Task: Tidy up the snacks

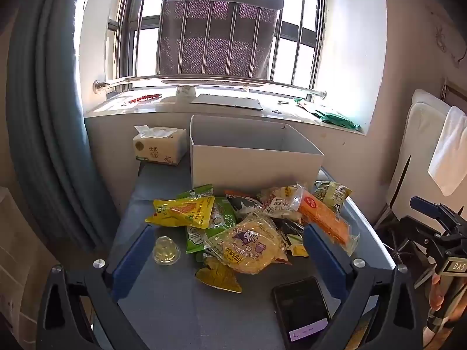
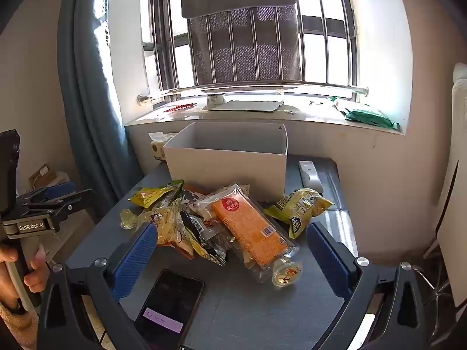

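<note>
The snacks (image 1: 248,227) lie heaped on the worktop (image 1: 175,306) just ahead of both spread, empty jaws; the white box (image 1: 254,157) beyond the heap looks empty. Sorting seems not yet begun. A phone (image 2: 169,306) lies nearer.

The white box (image 1: 254,157) stands open-topped at the far side of the table (image 1: 163,306), its mouth unobstructed from above. The snack pile (image 1: 248,224) lies against the box's near wall, blocking a low approach. A jelly cup (image 1: 166,250) sits just left of the pile, a phone (image 2: 170,303) near the front edge. Bare tabletop remains between phone and pile. A tissue pack (image 1: 159,148) closes the box's left side; a white remote (image 2: 310,175) lies at its right.
</note>
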A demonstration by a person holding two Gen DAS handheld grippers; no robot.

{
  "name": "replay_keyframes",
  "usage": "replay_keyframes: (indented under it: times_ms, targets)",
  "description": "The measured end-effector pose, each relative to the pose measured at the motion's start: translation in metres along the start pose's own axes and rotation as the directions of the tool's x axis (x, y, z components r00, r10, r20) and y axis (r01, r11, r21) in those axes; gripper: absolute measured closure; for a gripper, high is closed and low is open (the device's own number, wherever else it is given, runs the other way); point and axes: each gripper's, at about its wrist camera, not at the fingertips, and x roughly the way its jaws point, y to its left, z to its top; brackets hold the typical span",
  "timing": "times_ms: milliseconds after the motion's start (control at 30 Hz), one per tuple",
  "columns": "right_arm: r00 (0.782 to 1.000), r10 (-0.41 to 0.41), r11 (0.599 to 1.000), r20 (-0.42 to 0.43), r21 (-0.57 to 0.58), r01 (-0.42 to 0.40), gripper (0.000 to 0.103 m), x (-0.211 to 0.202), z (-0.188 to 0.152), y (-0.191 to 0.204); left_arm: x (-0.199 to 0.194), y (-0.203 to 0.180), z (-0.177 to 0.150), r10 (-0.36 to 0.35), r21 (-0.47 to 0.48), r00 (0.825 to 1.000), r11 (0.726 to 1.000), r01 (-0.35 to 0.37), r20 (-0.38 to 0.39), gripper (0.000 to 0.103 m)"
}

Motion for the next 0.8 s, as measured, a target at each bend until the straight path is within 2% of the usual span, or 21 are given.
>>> replay_keyframes:
  times_ms: [267, 300, 333, 800]
  targets:
    - [1.000, 0.001, 1.000, -0.007, 0.012, -0.001, 0.000, -0.0036, 0.0027, -0.0002, 0.0012, -0.0020, 0.0021, 0.012, 0.015, 1.000, 1.000, -0.012, 0.012, 0.000]
    - [1.000, -0.001, 1.000, -0.007, 0.009, 0.001, 0.000, -0.0042, 0.0033, 0.0002, -0.0033, -0.0046, -0.0057, -0.016, -0.001, 1.000, 1.000, 0.016, 0.017, 0.000]
    - [1.000, -0.001, 1.000, -0.005, 0.008, 0.001, 0.000, -0.0068, 0.0034, -0.0011, -0.0026, -0.0013, 0.0009, -0.022, -0.002, 1.000, 1.000, 0.022, 0.005, 0.000]
    - [1.000, -0.005, 1.000, -0.010, -0.001, 0.005, 0.000, -0.0043, 0.0012, -0.0003, -0.0029, -0.0032, 0.0014, -0.028, 0.002, 1.000, 1.000, 0.028, 0.004, 0.000]
